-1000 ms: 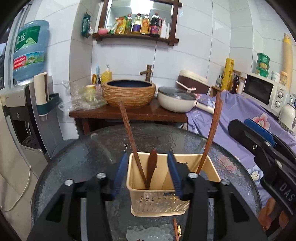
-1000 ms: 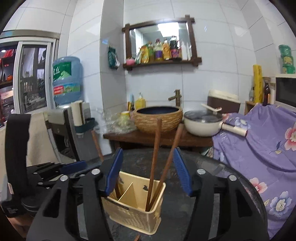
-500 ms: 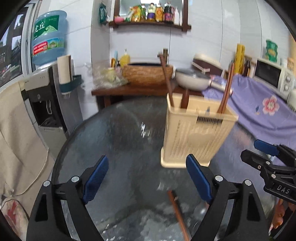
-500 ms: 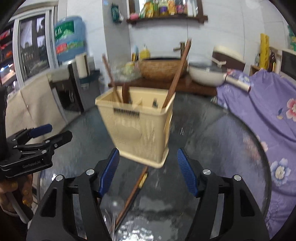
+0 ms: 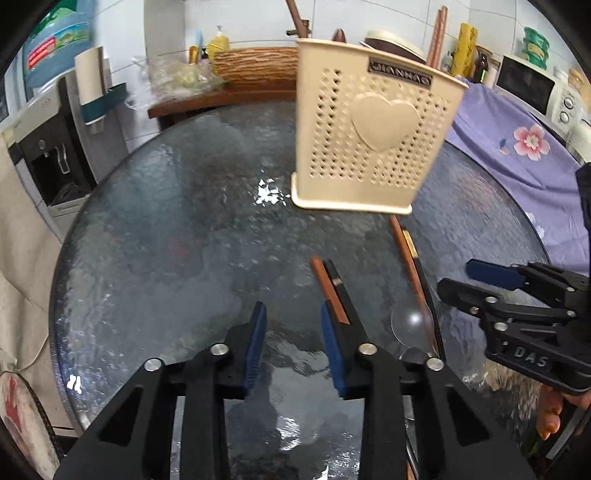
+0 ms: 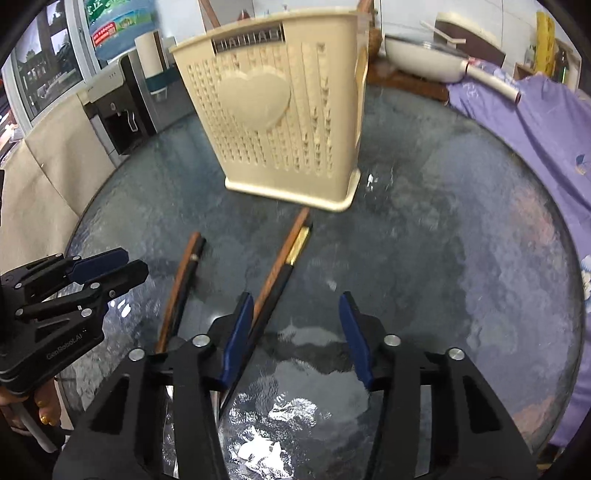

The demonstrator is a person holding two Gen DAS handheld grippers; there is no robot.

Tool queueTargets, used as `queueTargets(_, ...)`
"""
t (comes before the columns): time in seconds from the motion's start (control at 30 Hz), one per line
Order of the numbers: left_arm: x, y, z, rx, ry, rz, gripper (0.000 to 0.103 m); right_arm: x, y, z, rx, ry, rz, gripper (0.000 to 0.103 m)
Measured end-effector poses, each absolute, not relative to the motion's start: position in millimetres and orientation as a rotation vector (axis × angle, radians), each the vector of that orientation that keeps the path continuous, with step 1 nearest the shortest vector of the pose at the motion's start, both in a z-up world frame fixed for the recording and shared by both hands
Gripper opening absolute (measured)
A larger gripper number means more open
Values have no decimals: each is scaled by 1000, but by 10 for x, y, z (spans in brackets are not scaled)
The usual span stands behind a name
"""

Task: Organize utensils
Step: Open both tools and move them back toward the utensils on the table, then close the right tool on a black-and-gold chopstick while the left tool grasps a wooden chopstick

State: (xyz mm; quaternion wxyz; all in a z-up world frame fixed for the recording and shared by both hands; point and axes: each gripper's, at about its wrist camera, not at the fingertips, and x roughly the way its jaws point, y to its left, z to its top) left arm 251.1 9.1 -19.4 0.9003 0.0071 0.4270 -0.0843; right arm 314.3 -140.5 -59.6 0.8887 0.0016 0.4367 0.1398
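Left hand-held gripper: jaws parted, nothing between them, held above the glass tabletop. One wooden utensil lies just ahead of its right finger; a second wooden utensil and a clear spoon lie further right. Right hand-held gripper: jaws wide apart, nothing gripped; the second utensil runs beside its left finger. Ahead of both stands the cream utensil holder, with wooden handles protruding above its rim.
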Motion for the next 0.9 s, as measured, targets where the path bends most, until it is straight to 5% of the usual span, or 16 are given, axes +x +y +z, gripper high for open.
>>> queueTargets(0.9, 2508, -94, -373, -6, 937, -259, 24, 3216, -1535, -663, -94, 972, 266, 32)
